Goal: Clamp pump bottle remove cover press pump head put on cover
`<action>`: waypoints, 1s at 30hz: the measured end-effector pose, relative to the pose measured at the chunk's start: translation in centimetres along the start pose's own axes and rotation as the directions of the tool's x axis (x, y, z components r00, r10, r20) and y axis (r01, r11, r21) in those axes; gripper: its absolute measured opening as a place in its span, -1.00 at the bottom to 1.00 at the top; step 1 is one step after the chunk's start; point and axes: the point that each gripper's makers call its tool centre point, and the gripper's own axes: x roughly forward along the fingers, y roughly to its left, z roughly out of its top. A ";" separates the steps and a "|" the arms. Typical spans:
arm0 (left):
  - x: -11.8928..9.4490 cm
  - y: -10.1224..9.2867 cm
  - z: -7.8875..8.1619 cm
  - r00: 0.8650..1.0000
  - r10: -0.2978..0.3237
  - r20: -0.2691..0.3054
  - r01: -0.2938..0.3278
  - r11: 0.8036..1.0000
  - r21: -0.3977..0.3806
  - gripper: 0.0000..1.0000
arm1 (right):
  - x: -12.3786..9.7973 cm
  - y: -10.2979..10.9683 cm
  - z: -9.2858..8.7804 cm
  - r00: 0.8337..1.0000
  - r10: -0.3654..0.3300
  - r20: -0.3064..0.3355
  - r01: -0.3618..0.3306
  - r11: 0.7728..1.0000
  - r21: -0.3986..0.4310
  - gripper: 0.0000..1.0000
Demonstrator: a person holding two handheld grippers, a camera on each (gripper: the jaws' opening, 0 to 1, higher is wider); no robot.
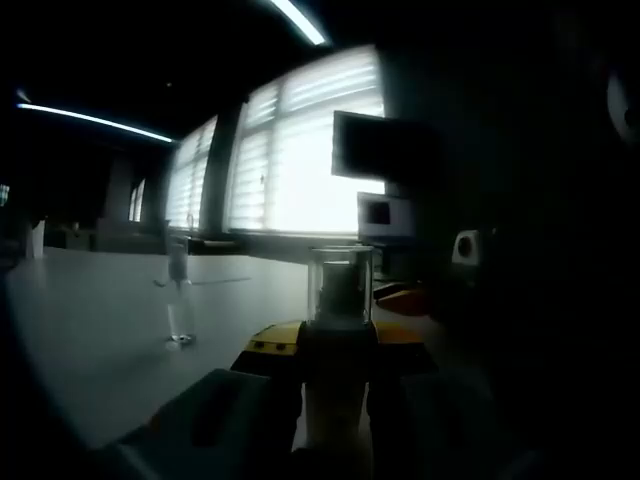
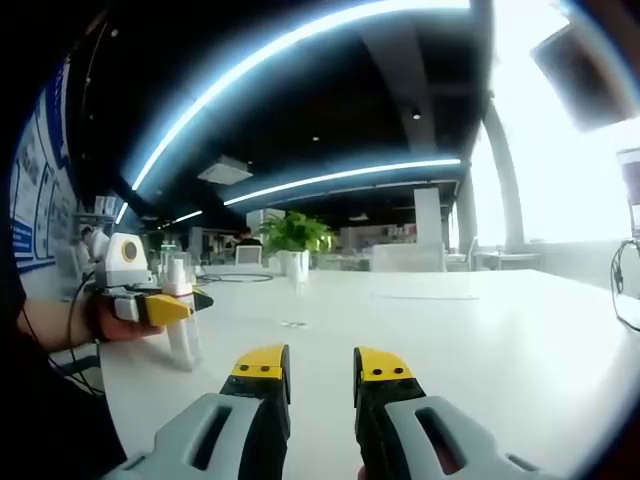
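In the left gripper view my left gripper is shut on the pale pump bottle, which stands upright between the yellow-tipped jaws. Its clear cover is on top. The right gripper view shows that same left gripper at the left, held by a hand and clamping the pump bottle on the white table. My right gripper hovers over the table's near edge, to the right of the bottle. Its jaws are slightly apart with nothing between them.
A slim clear bottle stands alone further out on the table, and the right gripper view shows this clear bottle too. A potted plant stands beyond it. A cable lies at the right edge. Bright blinds and a monitor are behind.
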 end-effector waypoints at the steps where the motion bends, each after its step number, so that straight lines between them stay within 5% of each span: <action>1: 0.0 -0.1 0.0 1.000 -0.002 0.000 0.002 1.000 0.002 -0.71 | 0.0 0.0 0.0 1.000 0.000 0.000 0.000 1.000 -0.003 -0.61; 16: 0.1 0.5 -0.7 1.000 0.004 -0.028 -0.004 1.000 0.021 -0.71 | -0.4 0.4 1.1 0.999 0.029 0.026 -0.031 0.997 0.074 -0.59; 23: 0.1 0.8 -0.7 0.999 0.012 -0.030 -0.012 1.000 0.012 -0.71 | -1.3 -0.3 3.4 0.999 -0.004 0.053 0.000 0.997 0.073 -0.59; 30: 0.1 0.8 -0.6 0.999 0.015 -0.030 -0.014 1.000 0.023 -0.71 | -1.4 1.3 5.9 0.997 0.022 0.071 -0.026 0.998 0.054 -0.59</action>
